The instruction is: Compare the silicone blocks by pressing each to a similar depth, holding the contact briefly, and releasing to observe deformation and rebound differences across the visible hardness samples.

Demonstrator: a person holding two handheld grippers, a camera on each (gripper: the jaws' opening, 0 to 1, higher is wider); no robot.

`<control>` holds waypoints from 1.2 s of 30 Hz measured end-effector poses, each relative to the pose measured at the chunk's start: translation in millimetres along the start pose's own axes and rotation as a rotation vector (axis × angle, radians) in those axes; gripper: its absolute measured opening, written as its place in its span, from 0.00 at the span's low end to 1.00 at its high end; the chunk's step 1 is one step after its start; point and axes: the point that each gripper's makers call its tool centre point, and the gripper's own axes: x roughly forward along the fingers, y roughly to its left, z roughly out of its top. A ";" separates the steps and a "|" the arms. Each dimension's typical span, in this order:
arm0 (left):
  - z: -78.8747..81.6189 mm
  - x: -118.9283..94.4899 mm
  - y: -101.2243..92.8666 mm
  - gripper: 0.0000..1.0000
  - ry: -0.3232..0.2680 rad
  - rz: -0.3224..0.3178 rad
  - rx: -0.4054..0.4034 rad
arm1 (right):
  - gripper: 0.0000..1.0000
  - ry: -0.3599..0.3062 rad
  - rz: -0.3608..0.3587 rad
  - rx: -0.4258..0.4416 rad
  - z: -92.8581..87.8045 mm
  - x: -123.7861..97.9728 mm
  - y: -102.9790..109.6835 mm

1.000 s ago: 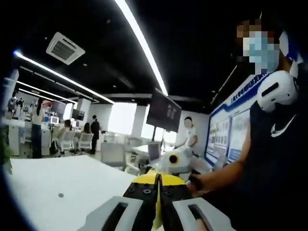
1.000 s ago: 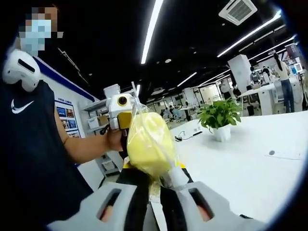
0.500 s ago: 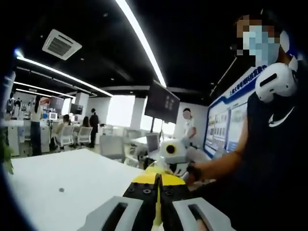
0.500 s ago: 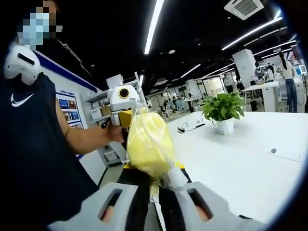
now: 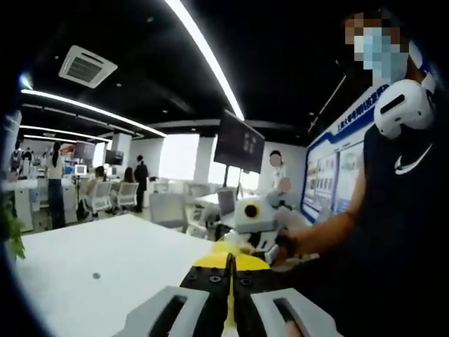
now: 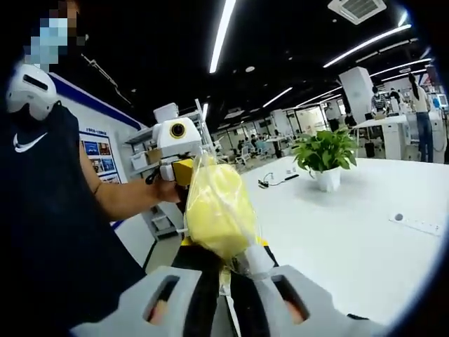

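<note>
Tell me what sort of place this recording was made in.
Most likely a large open-plan office or lab: long strip lights and a ceiling air-conditioning unit overhead, white tables, a potted plant, desks with office chairs and a hanging screen.

both gripper jaws closed, left gripper (image 5: 229, 281) facing right gripper (image 6: 223, 270).
</note>
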 end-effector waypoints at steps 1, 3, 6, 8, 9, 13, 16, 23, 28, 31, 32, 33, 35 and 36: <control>0.8 0.3 0.0 0.00 -0.001 -0.001 -0.010 | 0.00 -0.004 0.001 -0.002 0.5 -0.1 0.3; 1.0 0.5 0.0 0.00 -0.002 0.000 -0.012 | 0.00 -0.008 0.000 -0.003 1.4 -0.6 0.6; 0.2 0.8 -0.2 0.00 0.002 0.002 -0.006 | 0.00 -0.002 -0.005 0.011 0.1 -1.0 -0.1; -0.9 1.0 0.1 0.00 0.004 0.005 -0.008 | 0.00 0.002 -0.012 0.013 -0.4 -1.3 -0.9; -0.3 1.2 -0.1 0.00 -0.004 0.004 -0.013 | 0.00 -0.002 -0.013 0.014 0.0 -1.3 -0.6; 0.0 1.1 0.0 0.00 -0.013 0.008 -0.021 | 0.00 -0.007 -0.015 0.018 0.4 -1.0 -0.8; 1.6 0.7 -1.9 0.00 -0.022 0.003 -0.043 | 0.00 -0.010 -0.005 0.015 1.8 -0.9 1.1; 2.9 -0.2 -3.4 0.00 -0.033 0.002 -0.034 | 0.03 -0.036 0.024 -0.036 2.3 0.6 7.1; 6.1 -1.4 -6.6 0.00 -0.053 -0.015 -0.089 | 0.07 -0.037 0.003 -0.079 5.9 -0.4 4.1; 7.2 -0.8 -5.3 0.00 -0.060 -0.003 -0.077 | 0.08 -0.056 -0.016 -0.110 8.5 0.0 1.6; 7.9 -0.3 -4.7 0.00 -0.062 -0.001 -0.076 | 0.09 -0.061 -0.017 -0.104 8.7 0.1 1.0; 8.1 -0.2 -4.7 0.00 -0.062 -0.001 -0.076 | 0.10 -0.068 -0.018 -0.101 8.9 0.3 0.7; 8.5 1.3 -5.6 0.00 -0.060 0.001 -0.073 | 0.19 -0.076 -0.016 -0.099 9.1 1.4 2.0; 8.0 2.5 -6.3 0.00 -0.055 0.004 -0.068 | 0.24 -0.079 -0.017 -0.099 9.2 2.9 2.8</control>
